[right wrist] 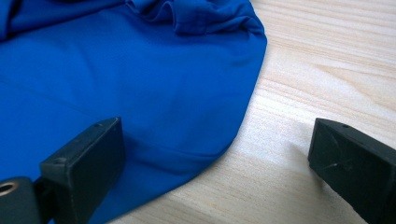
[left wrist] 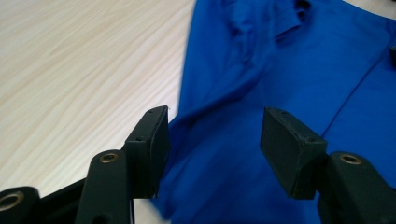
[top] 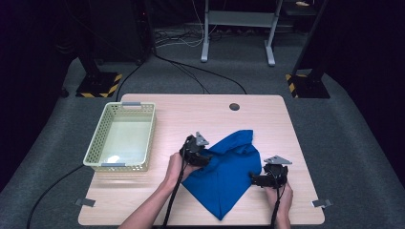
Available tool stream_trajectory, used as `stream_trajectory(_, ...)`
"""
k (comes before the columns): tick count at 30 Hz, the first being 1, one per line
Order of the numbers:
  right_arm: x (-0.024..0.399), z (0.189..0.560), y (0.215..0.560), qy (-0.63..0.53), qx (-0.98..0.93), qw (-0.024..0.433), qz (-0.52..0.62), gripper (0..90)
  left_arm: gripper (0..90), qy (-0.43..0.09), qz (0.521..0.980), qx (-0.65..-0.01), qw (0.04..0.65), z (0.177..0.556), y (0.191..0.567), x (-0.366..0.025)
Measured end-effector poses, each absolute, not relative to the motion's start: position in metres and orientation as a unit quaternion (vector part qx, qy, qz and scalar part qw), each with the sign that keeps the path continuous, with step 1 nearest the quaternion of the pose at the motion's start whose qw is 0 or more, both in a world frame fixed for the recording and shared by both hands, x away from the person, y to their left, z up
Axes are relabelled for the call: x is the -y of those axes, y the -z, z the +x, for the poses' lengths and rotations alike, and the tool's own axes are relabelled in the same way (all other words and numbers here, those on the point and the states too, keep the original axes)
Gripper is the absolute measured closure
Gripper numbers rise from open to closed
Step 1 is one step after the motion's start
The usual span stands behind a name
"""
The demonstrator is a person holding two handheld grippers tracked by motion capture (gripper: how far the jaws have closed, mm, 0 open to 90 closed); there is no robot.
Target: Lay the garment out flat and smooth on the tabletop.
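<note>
Blue cloth (top: 229, 169) beside basket (top: 122, 136) in high view; left gripper (left wrist: 215, 135) fingers parted, right gripper (right wrist: 215, 158) fingers wide, both empty.

cloth (top: 228, 172): blue fabric, smooth, faint sheen | table (top: 191, 112): pale wood grain, matt | basket (top: 145, 143): cream perforated plastic | left gripper (left wrist: 212, 135), right gripper (right wrist: 219, 154): black matt plastic pads, brass-coloured rivets

Wooden table (top: 191, 114) carries blue cloth (top: 227, 176), basket (top: 122, 137).
</note>
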State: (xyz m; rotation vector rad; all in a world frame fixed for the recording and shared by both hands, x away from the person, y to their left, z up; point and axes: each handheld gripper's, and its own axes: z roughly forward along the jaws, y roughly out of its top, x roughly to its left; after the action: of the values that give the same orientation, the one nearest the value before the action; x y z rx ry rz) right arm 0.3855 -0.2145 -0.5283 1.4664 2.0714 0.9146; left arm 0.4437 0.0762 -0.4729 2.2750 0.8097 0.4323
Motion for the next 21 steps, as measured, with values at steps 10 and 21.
stream_trajectory(10, 0.214, 0.385, 0.528, -0.330, -0.749, 0.221, 0.531, 3.1, 79.5, -0.174, 0.882, -0.291, 0.326, 0.467, 0.488, -0.051)
stream_trajectory(21, 0.214, 0.386, 0.528, -0.330, -0.748, 0.221, 0.531, 3.2, 86.6, -0.166, 0.863, -0.344, 0.330, 0.512, 0.479, -0.083)
